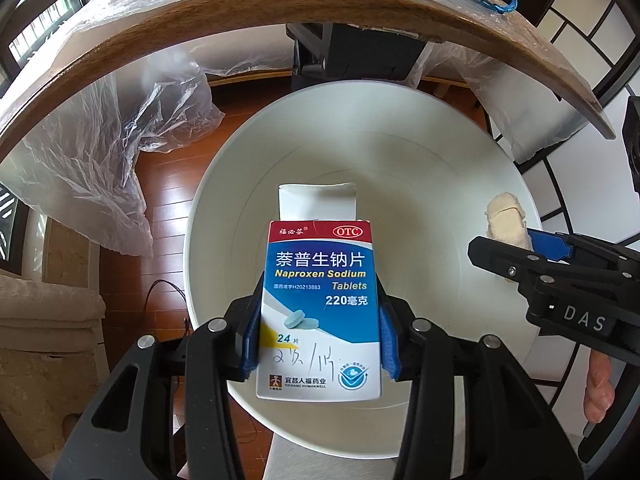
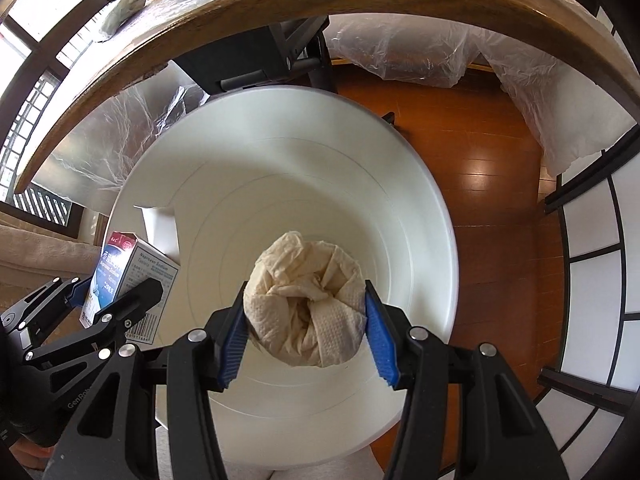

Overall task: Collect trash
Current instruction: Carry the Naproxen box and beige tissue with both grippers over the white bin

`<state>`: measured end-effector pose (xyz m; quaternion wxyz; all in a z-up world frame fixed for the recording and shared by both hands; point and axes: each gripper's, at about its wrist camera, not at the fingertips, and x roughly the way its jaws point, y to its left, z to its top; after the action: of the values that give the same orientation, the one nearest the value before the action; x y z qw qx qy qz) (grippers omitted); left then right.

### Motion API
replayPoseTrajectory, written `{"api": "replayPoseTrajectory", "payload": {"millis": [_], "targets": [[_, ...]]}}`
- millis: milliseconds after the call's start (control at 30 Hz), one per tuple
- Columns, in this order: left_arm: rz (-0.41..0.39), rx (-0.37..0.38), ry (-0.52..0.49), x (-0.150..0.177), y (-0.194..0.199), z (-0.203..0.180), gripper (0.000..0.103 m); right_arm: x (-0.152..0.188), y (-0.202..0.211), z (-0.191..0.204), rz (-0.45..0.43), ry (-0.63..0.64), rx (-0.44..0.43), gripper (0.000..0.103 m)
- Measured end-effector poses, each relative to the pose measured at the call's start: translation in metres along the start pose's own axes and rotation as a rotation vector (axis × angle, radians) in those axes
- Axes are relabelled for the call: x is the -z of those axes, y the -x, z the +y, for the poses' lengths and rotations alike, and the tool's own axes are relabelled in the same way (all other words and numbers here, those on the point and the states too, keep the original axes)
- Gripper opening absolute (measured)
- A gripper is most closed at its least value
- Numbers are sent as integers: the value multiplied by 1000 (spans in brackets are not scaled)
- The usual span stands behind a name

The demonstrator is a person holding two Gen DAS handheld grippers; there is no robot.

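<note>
Here, two hand-held grippers hang over a white bin, each clamped on a piece of trash.

Nearest, the left gripper [image 1: 318, 344] pinches a blue, white and red medicine box [image 1: 319, 308] by its sides, top flap open, above the white bin [image 1: 420, 152]. Beside it, the right gripper [image 2: 306, 330] squeezes a crumpled cream paper towel [image 2: 306, 300] above the same bin's mouth. The bin stands on a glossy wooden floor [image 2: 480, 168]. Farther off, a wooden table edge [image 1: 280, 0] arches overhead, with clear plastic sheeting [image 1: 100, 140] hanging below it.
</note>
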<state>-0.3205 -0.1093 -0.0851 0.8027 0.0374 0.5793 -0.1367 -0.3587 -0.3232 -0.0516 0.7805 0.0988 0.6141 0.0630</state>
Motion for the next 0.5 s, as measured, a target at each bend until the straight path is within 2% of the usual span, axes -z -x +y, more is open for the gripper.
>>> {"api": "replayPoseTrajectory", "payload": {"millis": [500], "targets": [[6,1,-14,-1,-3,4,47,-3,-2,4,3,10,3,52]]}}
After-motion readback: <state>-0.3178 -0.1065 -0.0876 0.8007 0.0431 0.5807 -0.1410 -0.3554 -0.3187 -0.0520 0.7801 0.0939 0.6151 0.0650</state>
